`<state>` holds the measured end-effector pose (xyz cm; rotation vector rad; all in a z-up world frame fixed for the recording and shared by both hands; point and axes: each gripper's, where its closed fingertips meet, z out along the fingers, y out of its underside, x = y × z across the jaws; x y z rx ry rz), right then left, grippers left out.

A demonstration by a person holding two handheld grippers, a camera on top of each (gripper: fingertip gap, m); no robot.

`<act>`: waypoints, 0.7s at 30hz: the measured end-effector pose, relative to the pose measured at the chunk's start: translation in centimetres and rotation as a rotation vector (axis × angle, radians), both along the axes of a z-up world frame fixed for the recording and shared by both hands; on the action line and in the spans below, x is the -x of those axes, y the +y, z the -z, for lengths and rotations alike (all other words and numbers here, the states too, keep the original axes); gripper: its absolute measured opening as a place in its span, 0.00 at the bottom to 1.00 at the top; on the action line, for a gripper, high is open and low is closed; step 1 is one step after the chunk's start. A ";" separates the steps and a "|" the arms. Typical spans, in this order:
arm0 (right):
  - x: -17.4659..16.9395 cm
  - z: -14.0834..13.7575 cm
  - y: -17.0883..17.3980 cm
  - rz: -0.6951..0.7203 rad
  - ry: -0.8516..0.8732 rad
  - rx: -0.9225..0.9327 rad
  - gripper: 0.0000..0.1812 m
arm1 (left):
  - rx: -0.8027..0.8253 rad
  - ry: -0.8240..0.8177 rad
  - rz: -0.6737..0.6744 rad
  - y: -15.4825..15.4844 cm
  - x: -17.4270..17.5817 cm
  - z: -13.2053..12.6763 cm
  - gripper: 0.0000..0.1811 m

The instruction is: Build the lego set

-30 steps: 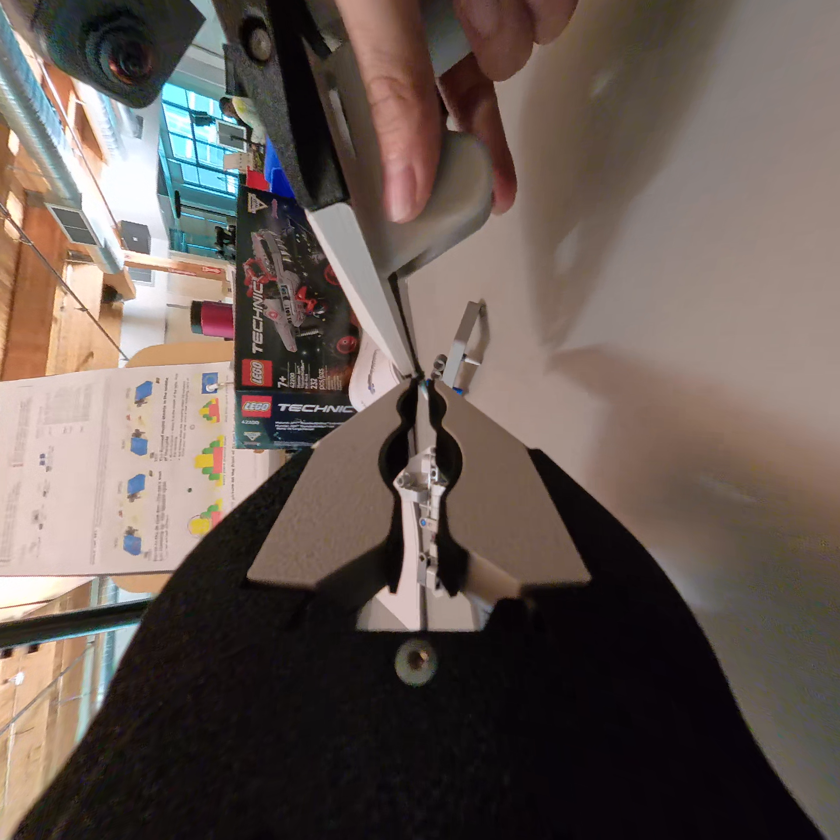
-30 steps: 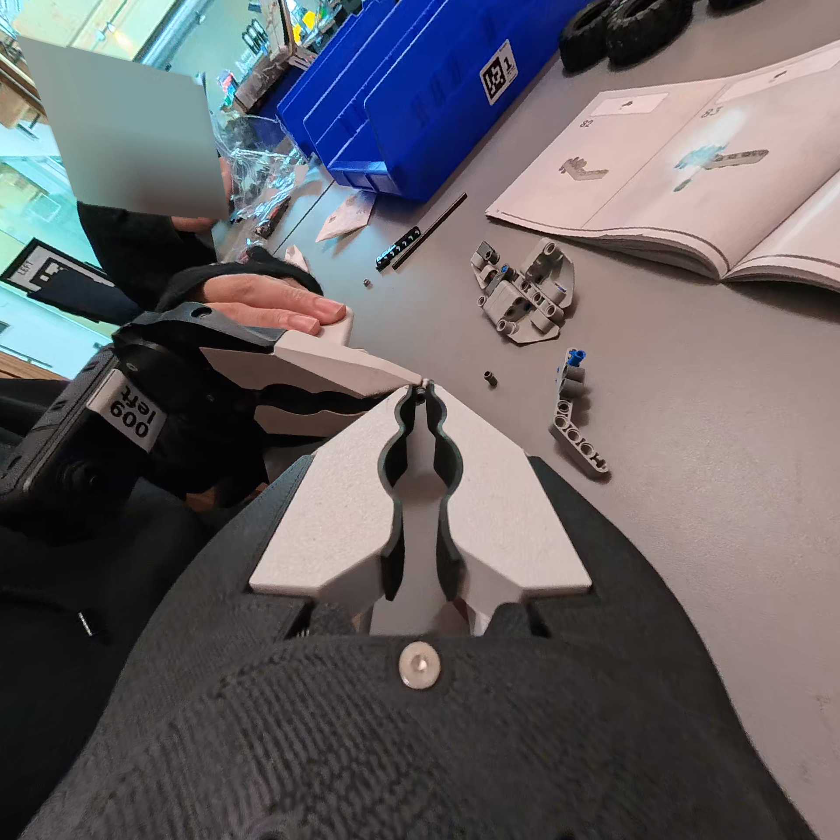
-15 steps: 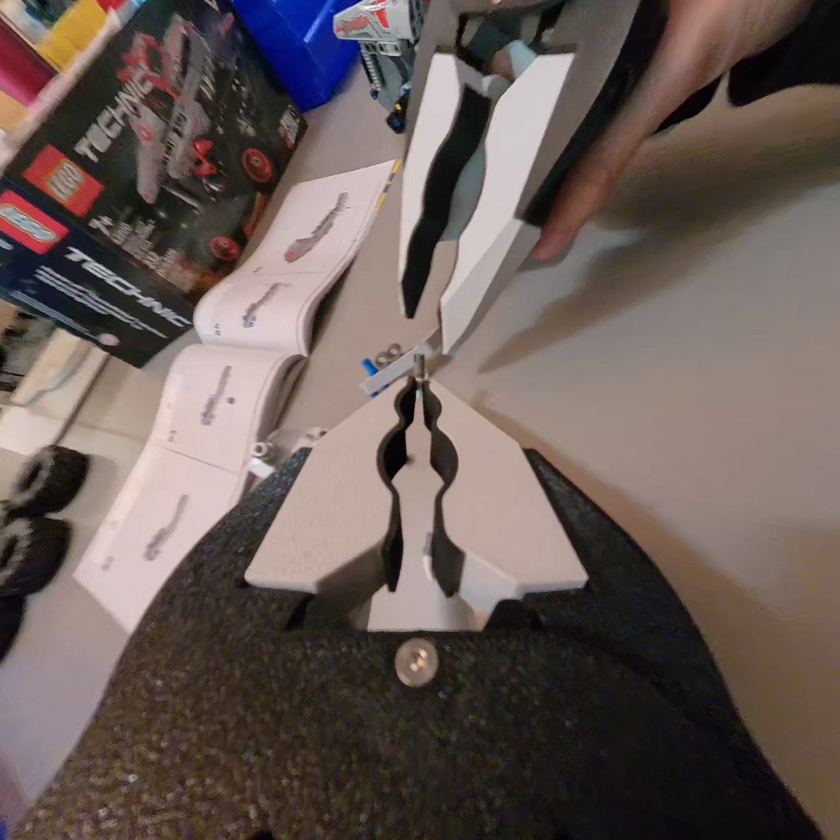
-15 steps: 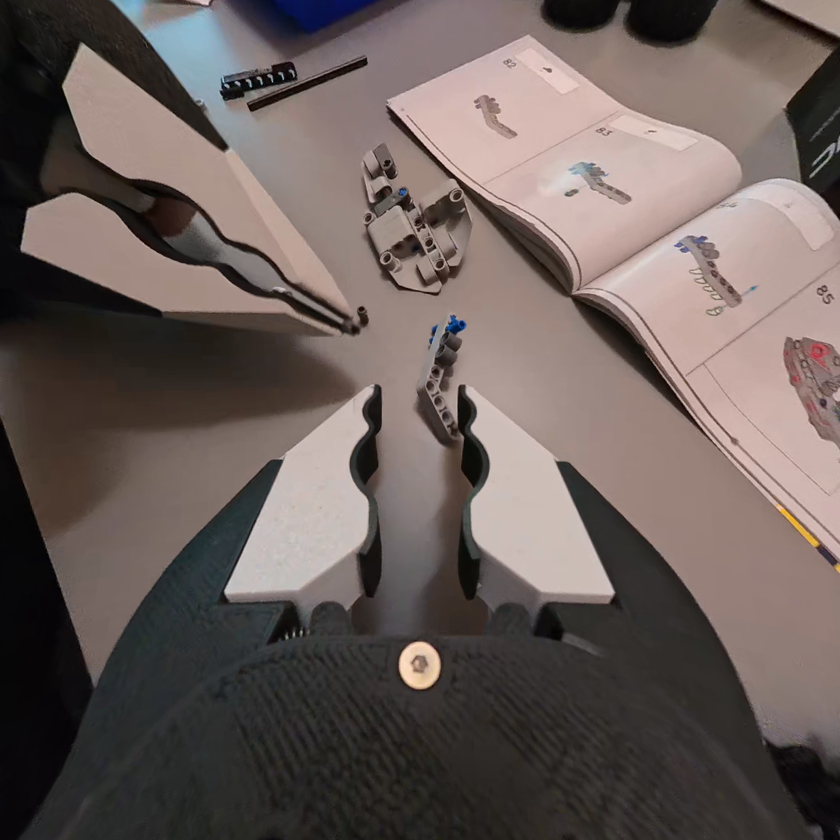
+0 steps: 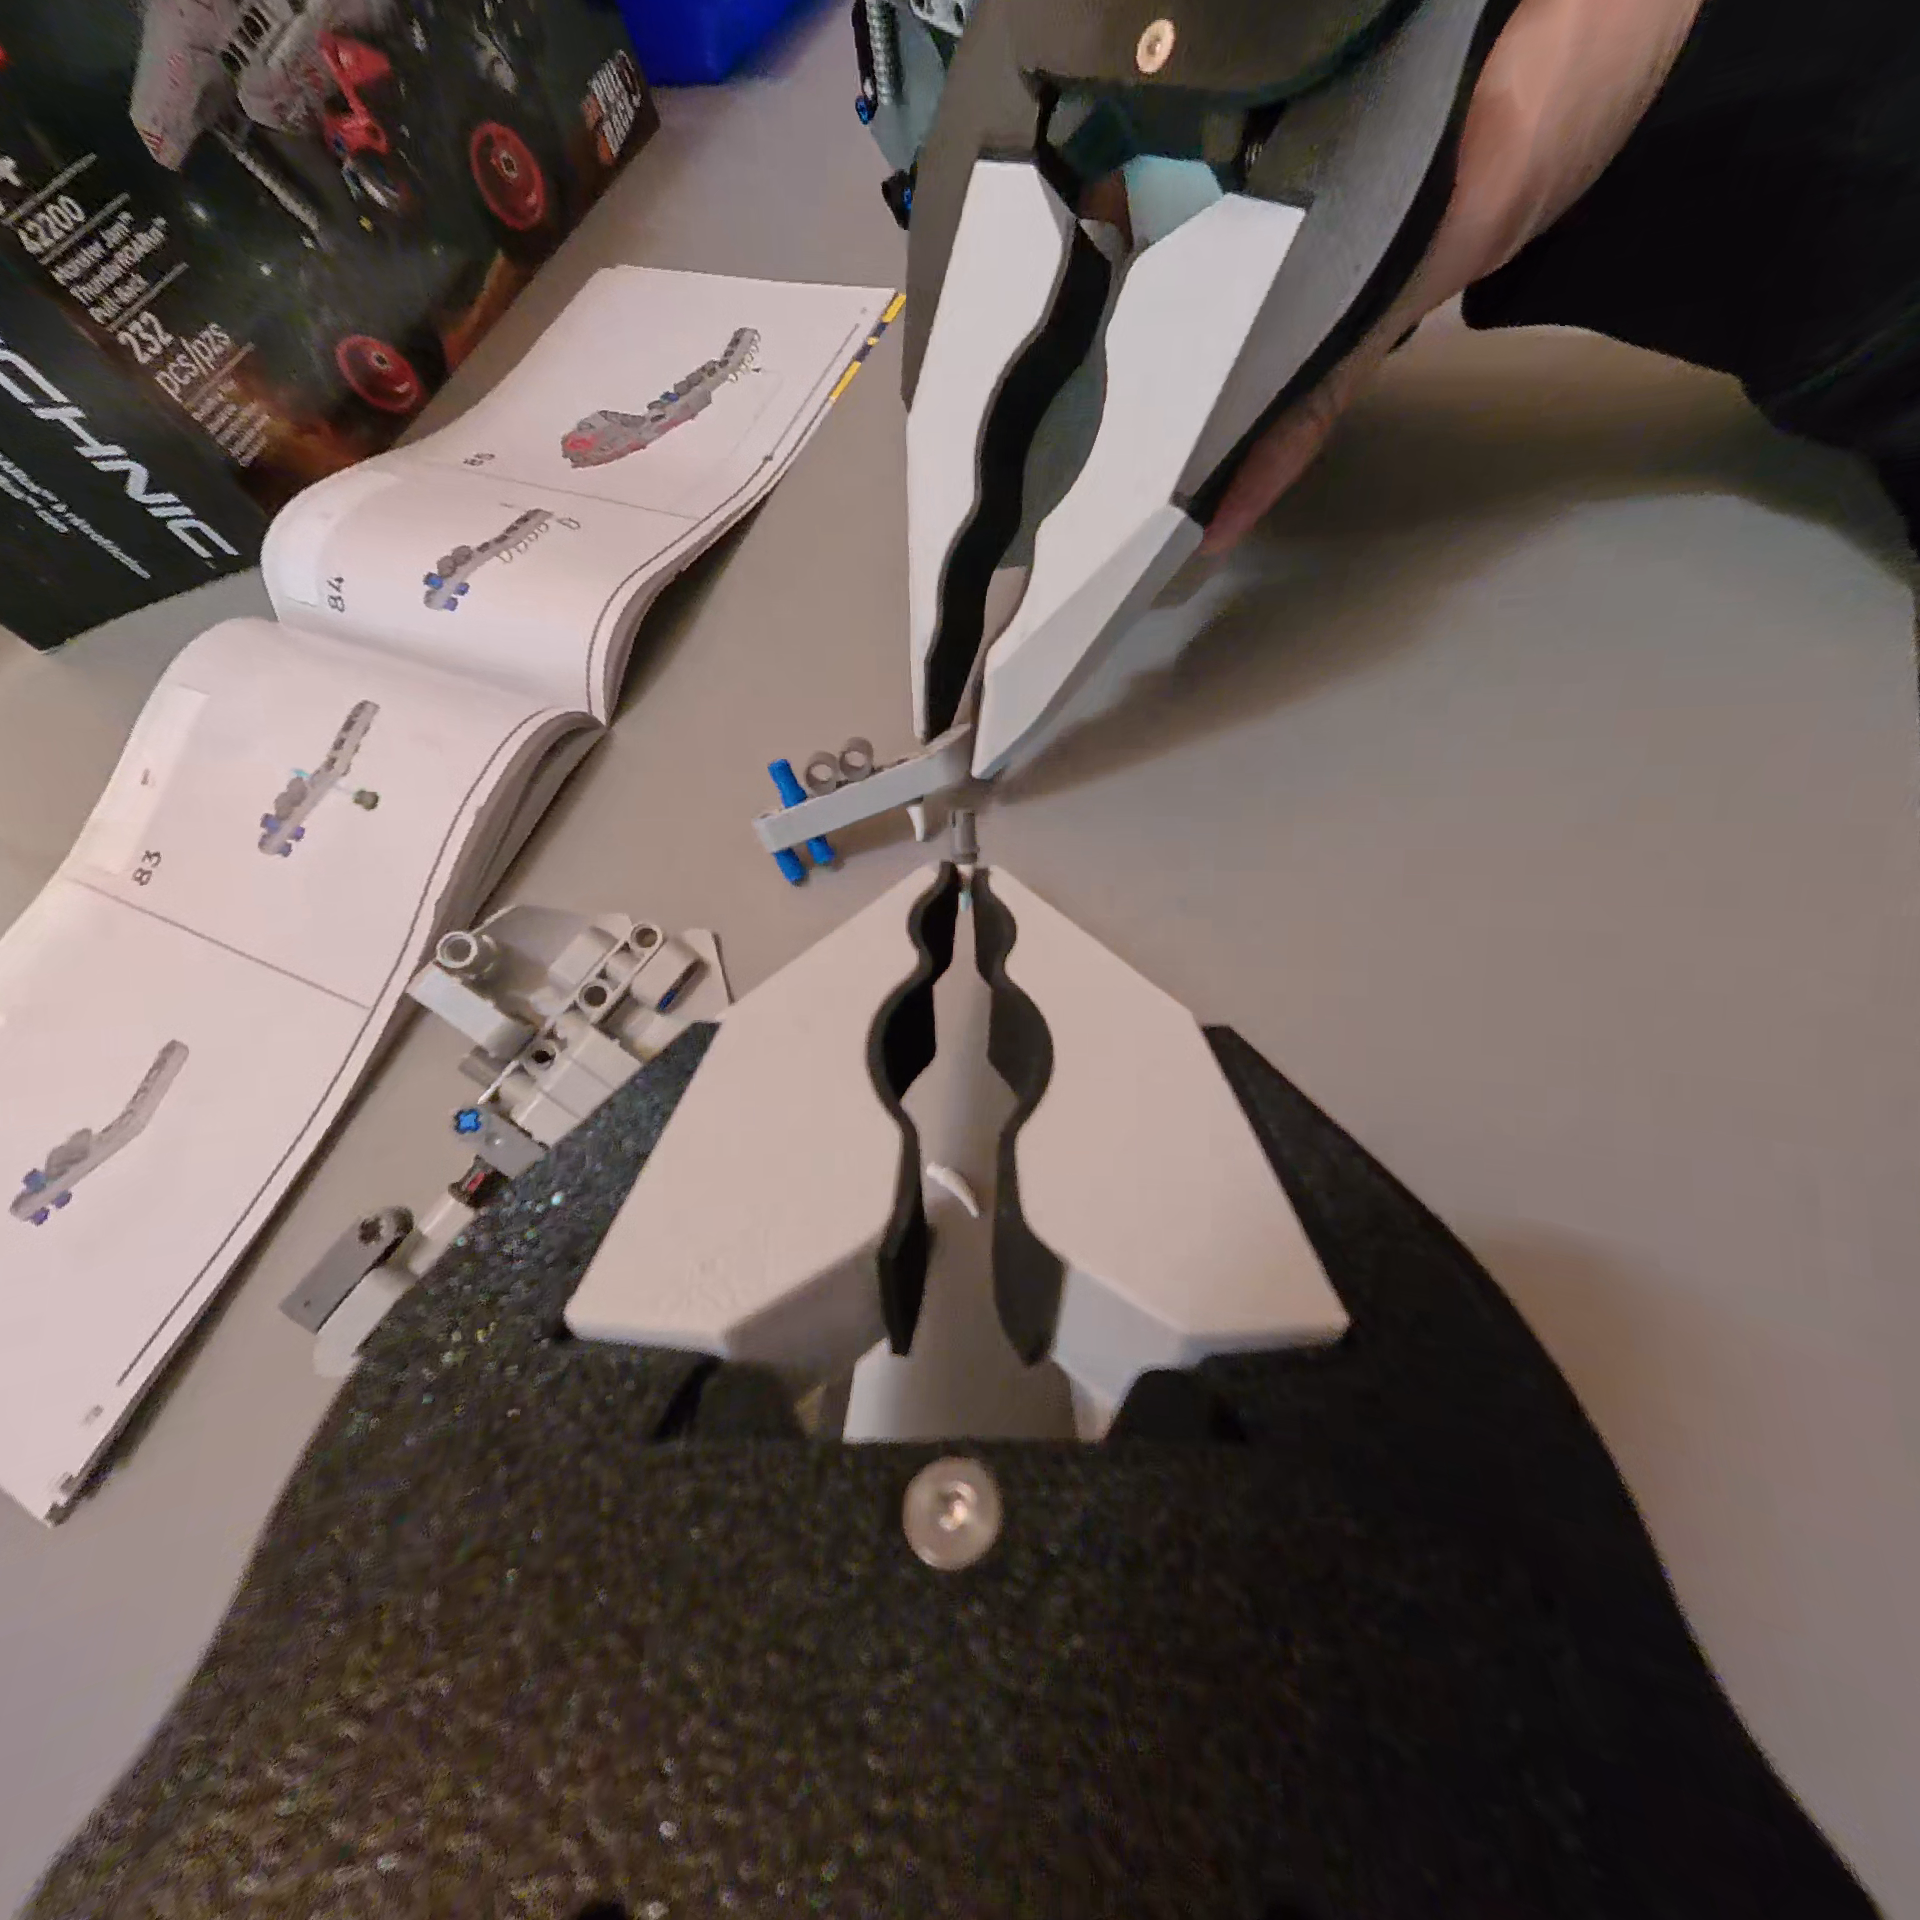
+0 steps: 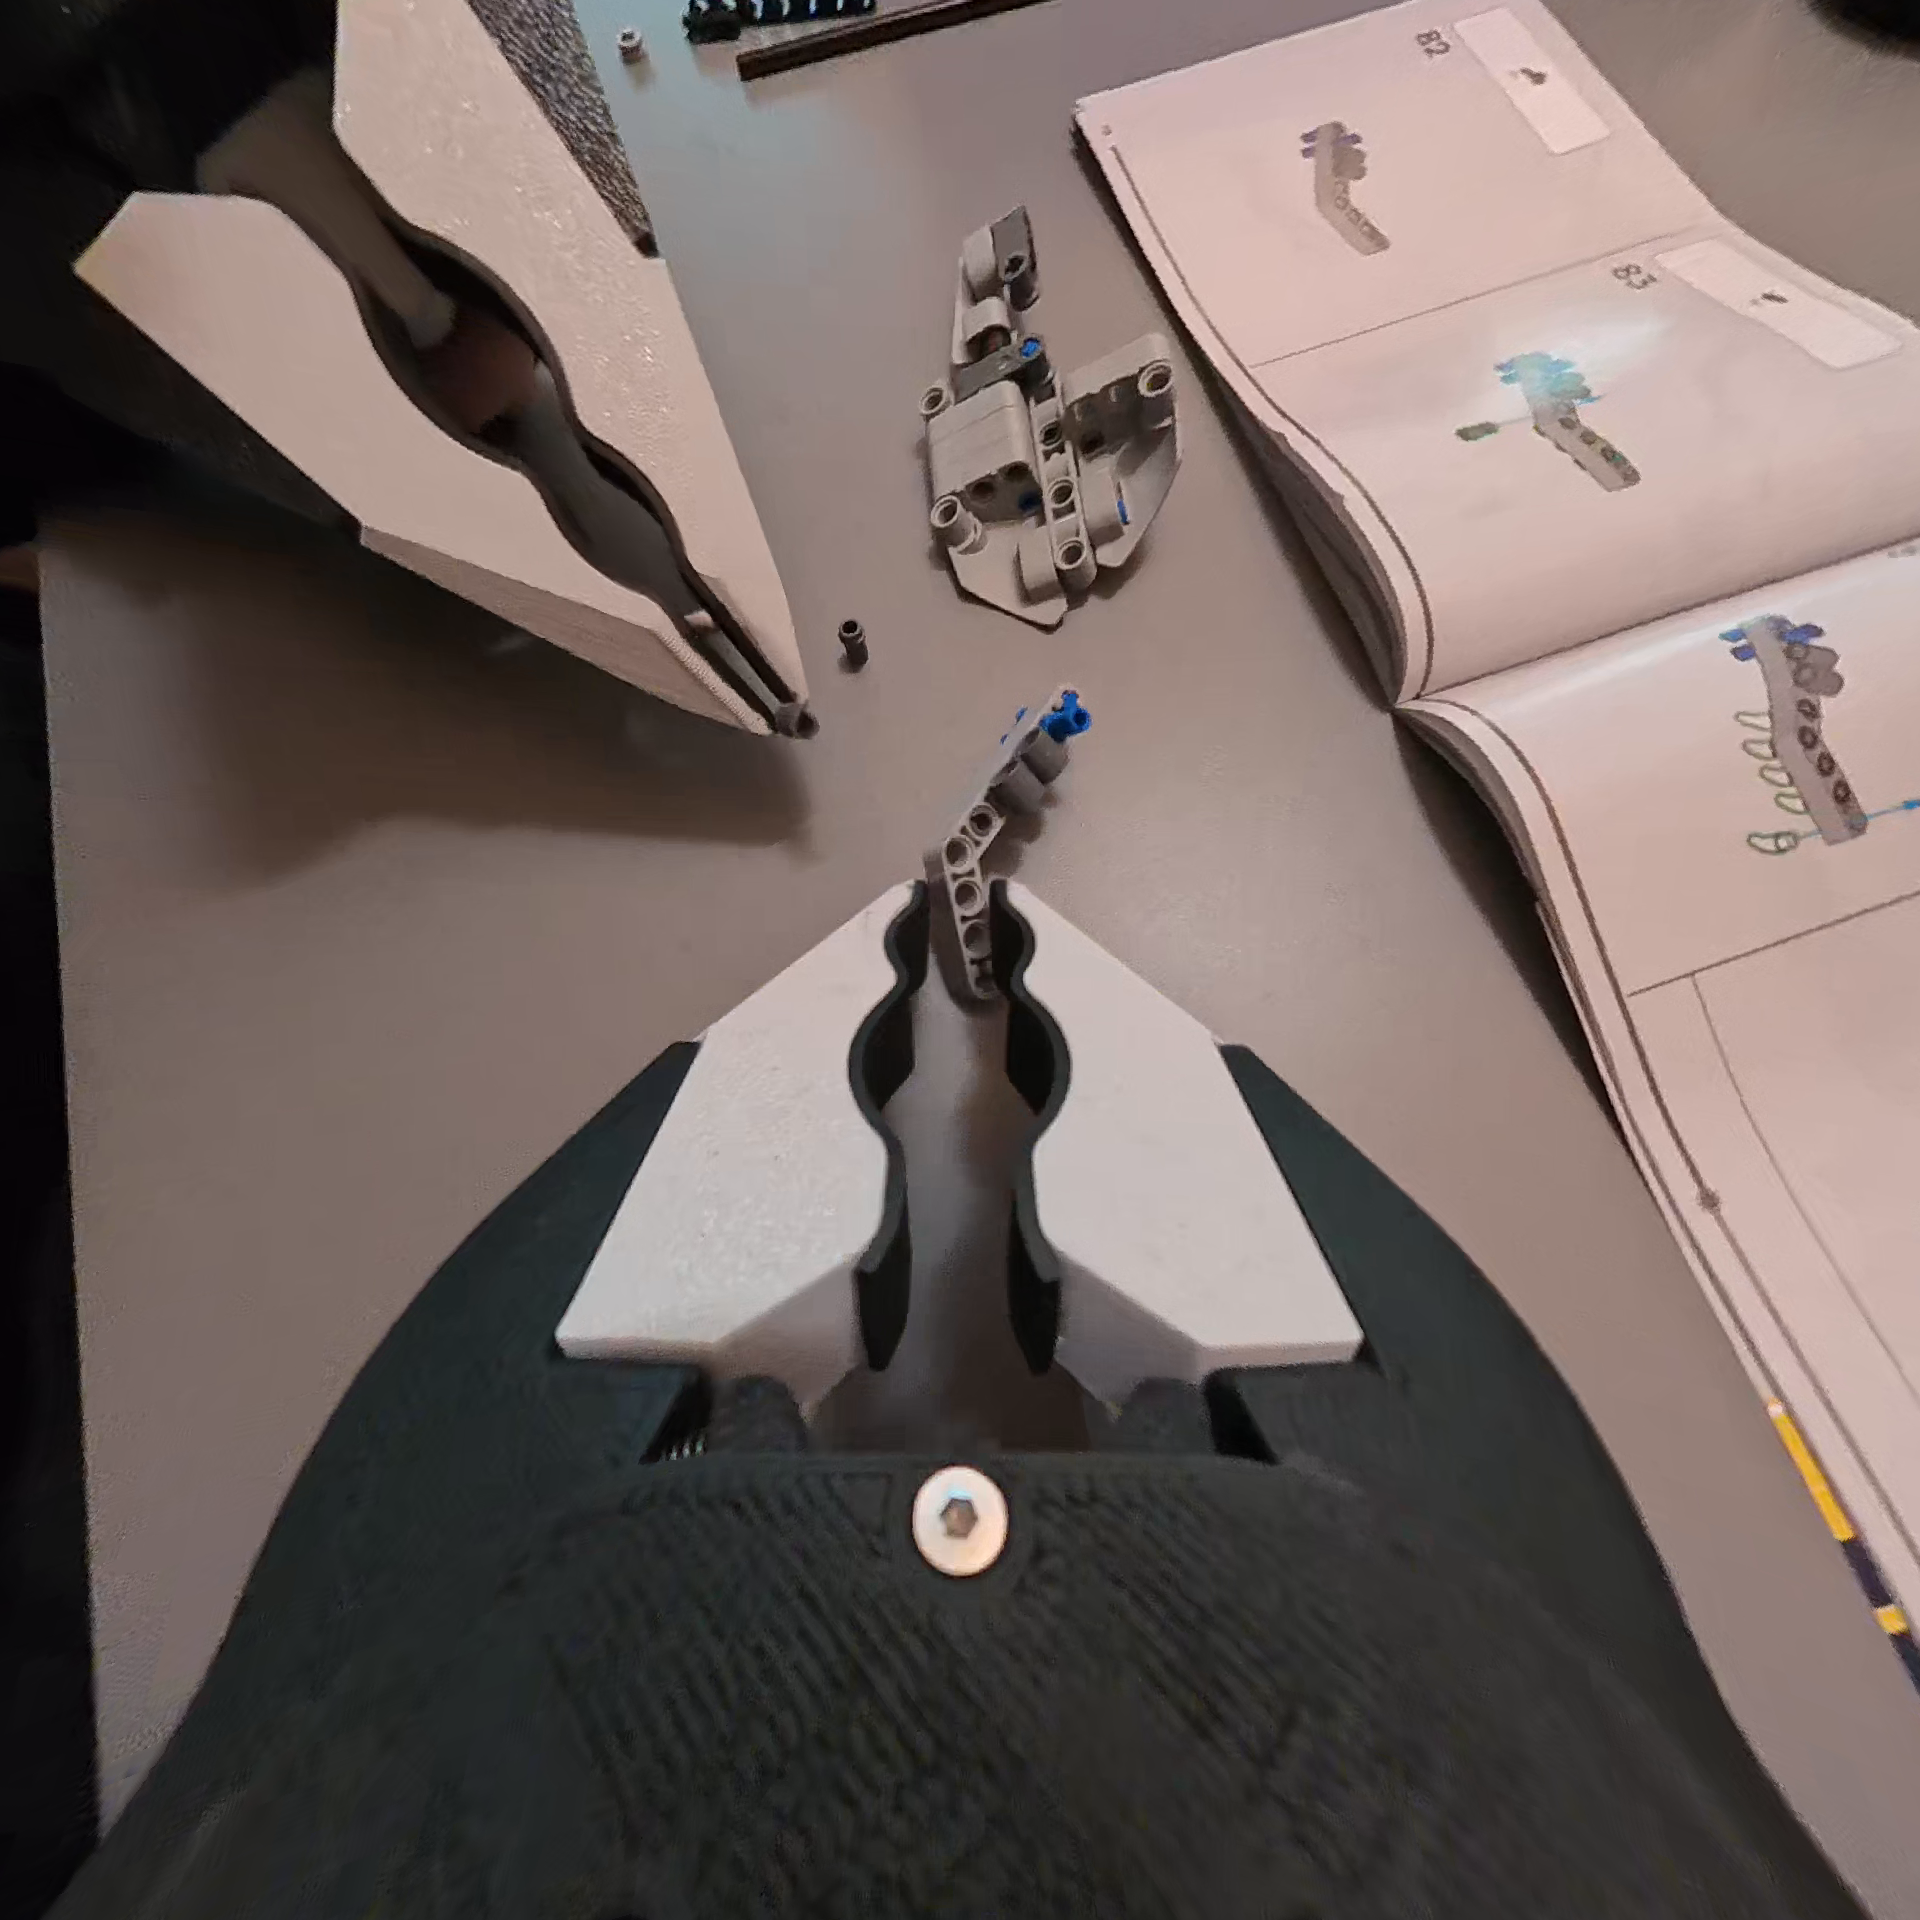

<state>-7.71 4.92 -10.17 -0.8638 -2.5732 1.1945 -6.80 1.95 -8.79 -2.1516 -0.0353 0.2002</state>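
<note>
My right gripper is shut on one end of a grey bent beam; blue pins sit at the beam's far end, which tilts up off the grey table. In the left wrist view the right gripper comes in from the top, holding the beam sideways. My left gripper is shut on a small grey pin that sticks out of its tips, almost touching the beam's gripped end. In the right wrist view the left gripper shows at the upper left.
An open instruction booklet lies to the right, also in the left wrist view. A grey sub-assembly and a small dark bush lie on the table. The set's black box stands behind. The left gripper's tips are roughly 4 cm from the right gripper's.
My right gripper, open around the beam half a second ago, has shut on it and tilted it up. My left gripper stays shut on the pin and has come closer to the beam.
</note>
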 end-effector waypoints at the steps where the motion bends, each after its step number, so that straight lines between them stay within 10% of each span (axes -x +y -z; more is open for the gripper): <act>1: 0.0 0.0 -0.1 -0.010 0.009 0.000 0.05 | 0.011 0.003 0.005 0.0 -0.1 0.2 0.00; 21: -0.6 -0.4 -1.5 0.080 -0.089 0.172 0.03 | 0.057 0.006 -0.011 0.3 0.3 0.8 0.00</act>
